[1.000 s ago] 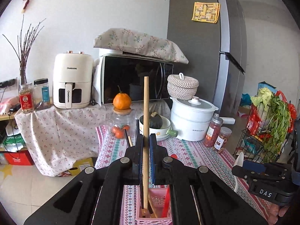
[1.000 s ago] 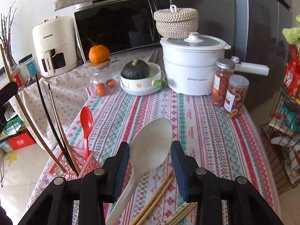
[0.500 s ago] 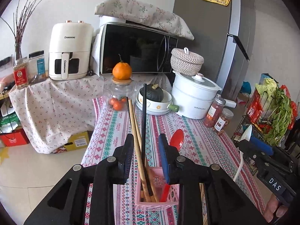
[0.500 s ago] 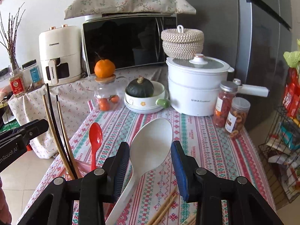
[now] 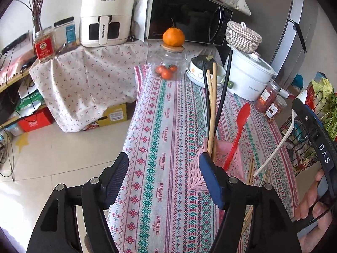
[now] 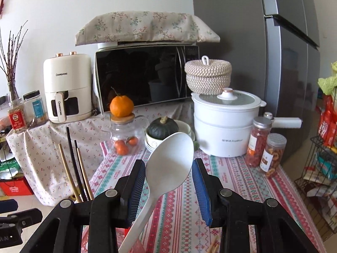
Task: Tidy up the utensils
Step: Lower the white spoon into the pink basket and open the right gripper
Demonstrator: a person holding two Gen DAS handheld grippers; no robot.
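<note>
Left tool [image 5: 164, 181] drawn back from pink lattice plastic holder [image 5: 219, 160], spread wide, nothing held | right tool [image 6: 169, 186] loosely flanking white plastic spoon [image 6: 168, 168], grip uncertain

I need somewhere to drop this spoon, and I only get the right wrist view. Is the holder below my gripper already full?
Observer: Not by the look of it. The left wrist view shows the pink holder with four chopsticks and a red spoon standing in it, and there seems to be room.
Operator: Is the left gripper in the way of my white spoon?
Observer: The left gripper is open and empty. Its right finger sits in front of the holder's near corner.
Operator: Anything lying on the table?
Observer: Loose wooden chopsticks lie on the cloth just right of the holder.
</note>
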